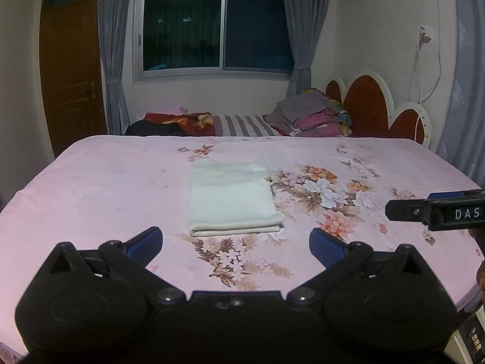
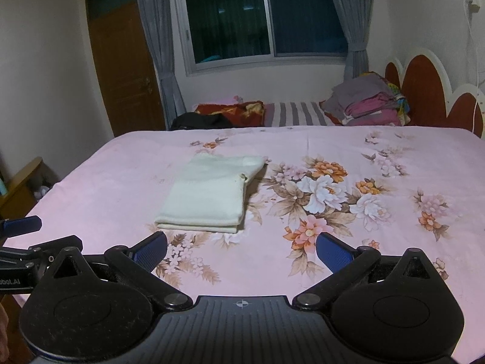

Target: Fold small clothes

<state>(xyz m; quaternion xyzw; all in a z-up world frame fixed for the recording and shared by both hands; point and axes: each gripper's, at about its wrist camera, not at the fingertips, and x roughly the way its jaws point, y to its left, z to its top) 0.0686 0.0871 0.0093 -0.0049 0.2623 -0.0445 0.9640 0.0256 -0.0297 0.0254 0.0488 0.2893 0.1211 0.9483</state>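
We count one folded cream-white cloth (image 1: 232, 197) on one pink floral bedsheet (image 1: 106, 188), two black grippers with blue finger pads (left (image 1: 235, 244), right (image 2: 241, 247)), and one stack of grey and magenta clothes (image 1: 312, 113) behind.

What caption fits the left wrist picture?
Open left gripper hovers before a folded white cloth on the pink floral bedsheet.

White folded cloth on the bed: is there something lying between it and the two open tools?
Nothing visible. Between the left tool and the white folded cloth lies only bare floral bedsheet; the same holds for the right tool.
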